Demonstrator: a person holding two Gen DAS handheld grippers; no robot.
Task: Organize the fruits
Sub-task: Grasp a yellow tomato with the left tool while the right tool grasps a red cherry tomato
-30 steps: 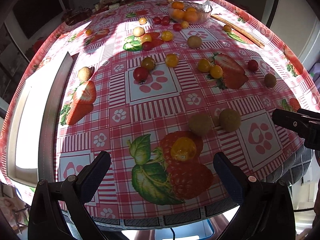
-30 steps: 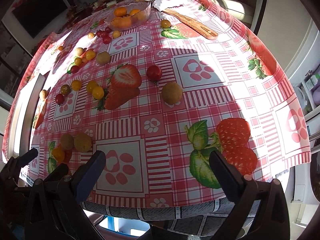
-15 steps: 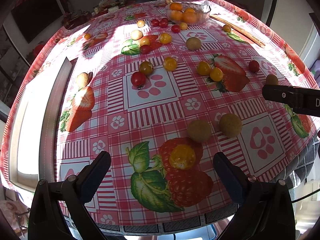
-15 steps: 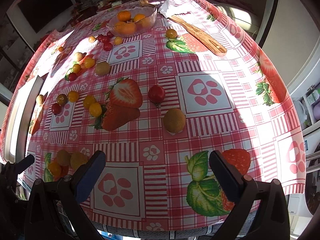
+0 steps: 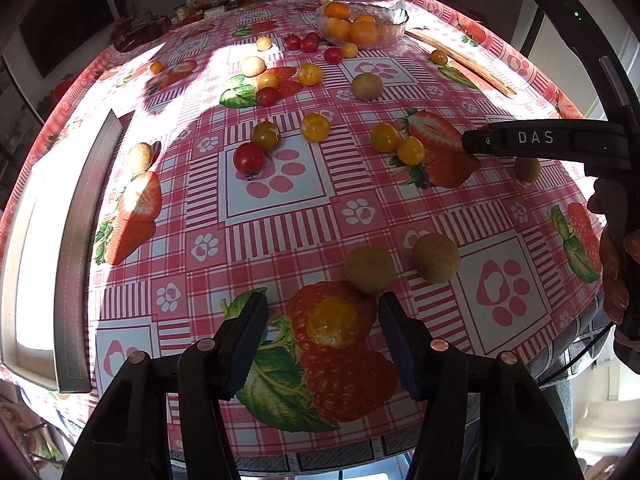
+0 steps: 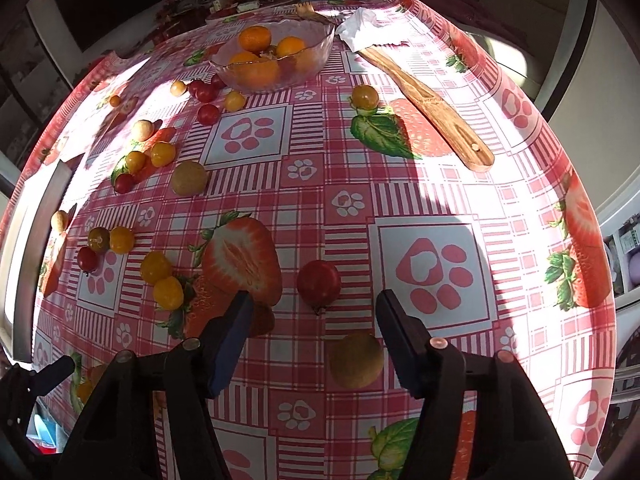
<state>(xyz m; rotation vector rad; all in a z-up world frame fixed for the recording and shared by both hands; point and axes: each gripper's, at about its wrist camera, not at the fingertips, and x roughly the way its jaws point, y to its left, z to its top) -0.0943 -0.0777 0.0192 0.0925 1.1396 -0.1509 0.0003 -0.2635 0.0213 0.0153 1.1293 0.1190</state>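
Note:
Many small red, yellow and brown fruits lie scattered on a red checked tablecloth (image 5: 280, 240). A glass bowl (image 5: 362, 26) with oranges stands at the far side; it also shows in the right wrist view (image 6: 272, 56). My left gripper (image 5: 322, 322) is open, its fingers either side of a yellow tomato (image 5: 332, 322), with two brown fruits (image 5: 370, 266) just beyond. My right gripper (image 6: 314, 320) is open over a red tomato (image 6: 319, 283) and a brown fruit (image 6: 356, 360).
A wooden spatula (image 6: 428, 104) and a white tissue (image 6: 362, 30) lie at the far right. A grey tray edge (image 5: 80, 232) runs along the table's left side. The right gripper's body (image 5: 544, 144) crosses the left wrist view.
Both grippers have moved forward over the table and their jaws have narrowed. The left gripper now brackets the yellow tomato; the right now reaches the red tomato and brown fruit.

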